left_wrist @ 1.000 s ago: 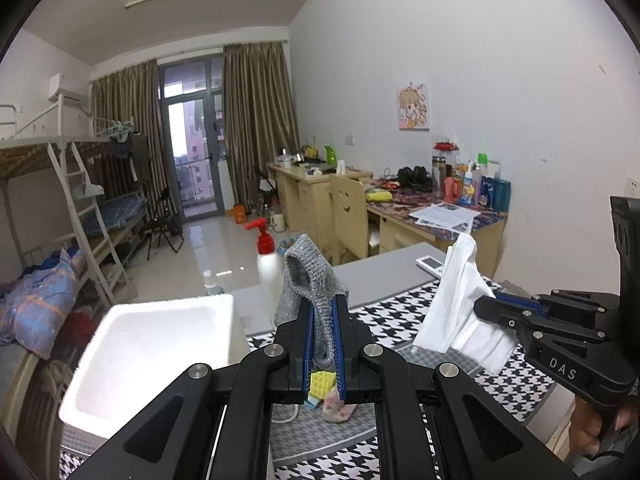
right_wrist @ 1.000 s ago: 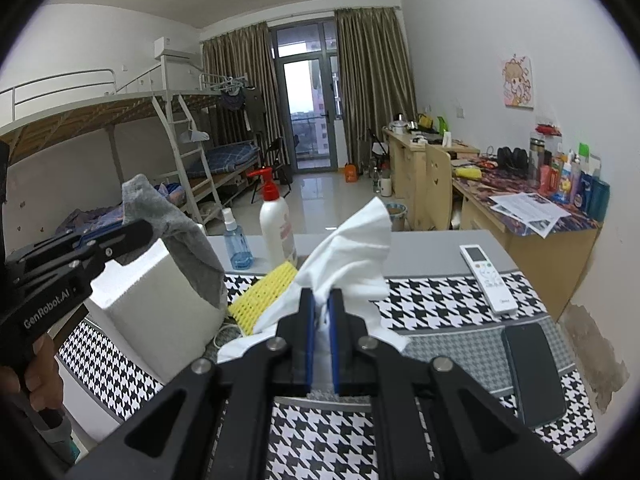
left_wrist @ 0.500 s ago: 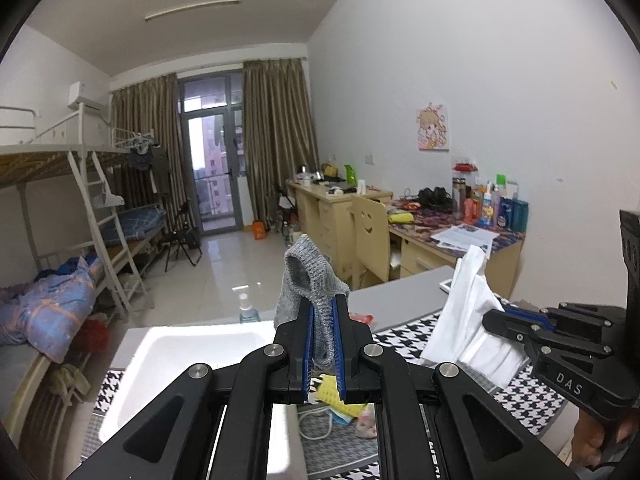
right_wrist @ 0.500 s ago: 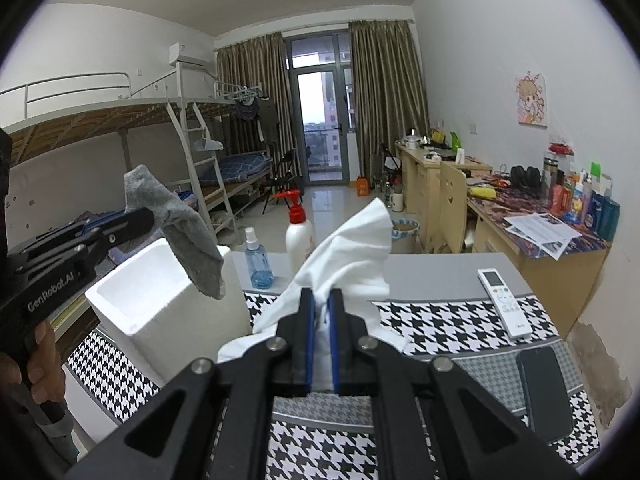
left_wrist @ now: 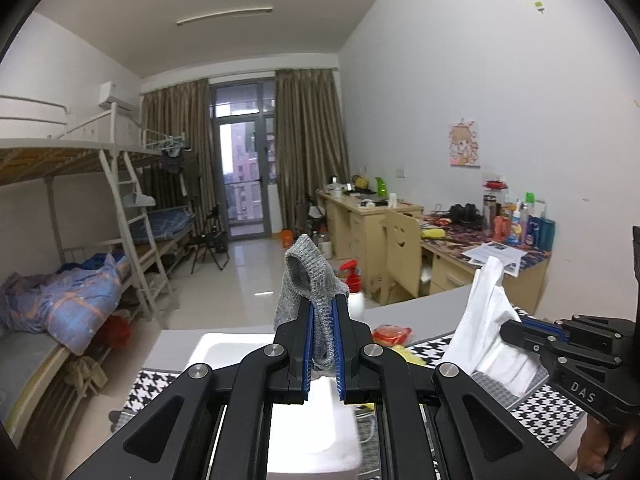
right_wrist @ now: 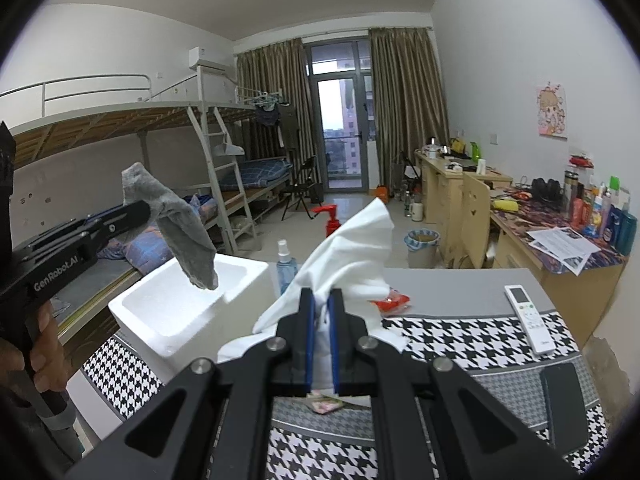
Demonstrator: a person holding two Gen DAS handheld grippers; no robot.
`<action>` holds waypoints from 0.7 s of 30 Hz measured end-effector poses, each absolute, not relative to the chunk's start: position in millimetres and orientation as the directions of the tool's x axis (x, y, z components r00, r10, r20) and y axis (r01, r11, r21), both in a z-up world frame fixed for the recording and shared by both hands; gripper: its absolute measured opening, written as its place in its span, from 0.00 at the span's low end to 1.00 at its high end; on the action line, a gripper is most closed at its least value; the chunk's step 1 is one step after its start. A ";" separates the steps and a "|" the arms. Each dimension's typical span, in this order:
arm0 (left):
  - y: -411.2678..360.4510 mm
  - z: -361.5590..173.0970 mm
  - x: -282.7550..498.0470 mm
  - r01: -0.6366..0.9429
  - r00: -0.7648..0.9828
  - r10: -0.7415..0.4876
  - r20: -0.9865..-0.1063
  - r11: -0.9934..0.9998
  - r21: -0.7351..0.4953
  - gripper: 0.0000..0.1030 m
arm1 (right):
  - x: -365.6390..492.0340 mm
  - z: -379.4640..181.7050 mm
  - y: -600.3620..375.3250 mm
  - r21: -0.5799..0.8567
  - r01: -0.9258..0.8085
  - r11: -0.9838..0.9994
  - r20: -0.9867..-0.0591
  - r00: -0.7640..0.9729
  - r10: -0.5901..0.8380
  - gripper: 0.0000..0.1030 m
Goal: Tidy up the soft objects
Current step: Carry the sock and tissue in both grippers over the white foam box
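My left gripper (left_wrist: 323, 340) is shut on a grey knitted sock (left_wrist: 308, 280) and holds it in the air above the open white foam box (right_wrist: 192, 312). The same sock (right_wrist: 180, 232) hangs over the box in the right wrist view. My right gripper (right_wrist: 321, 336) is shut on a white cloth (right_wrist: 348, 256), held above the houndstooth mat (right_wrist: 460, 340) to the right of the box. The cloth (left_wrist: 486, 320) and right gripper (left_wrist: 516, 330) also show at the right of the left wrist view.
On the table lie a white remote (right_wrist: 528, 318), a dark phone (right_wrist: 564, 404), a red packet (right_wrist: 390, 300), a blue spray bottle (right_wrist: 286, 266) and a red-capped pump bottle (right_wrist: 330, 218). A small patterned item (right_wrist: 326, 404) lies under my right gripper.
Both grippers have risen. My left gripper has carried the grey sock to the left, over the foam box. The yellow sponge has dropped almost out of sight.
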State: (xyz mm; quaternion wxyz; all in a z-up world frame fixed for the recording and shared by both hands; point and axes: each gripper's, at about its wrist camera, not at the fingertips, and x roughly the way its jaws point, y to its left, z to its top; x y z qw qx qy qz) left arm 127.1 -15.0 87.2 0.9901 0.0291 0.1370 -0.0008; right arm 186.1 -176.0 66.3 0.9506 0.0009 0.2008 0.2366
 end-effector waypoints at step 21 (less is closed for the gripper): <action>19.5 70.9 142.3 -0.115 0.924 0.123 -0.363 0.992 0.044 0.09 | 186.9 64.8 -141.1 0.089 -0.535 0.840 -0.390 0.758 0.523 0.09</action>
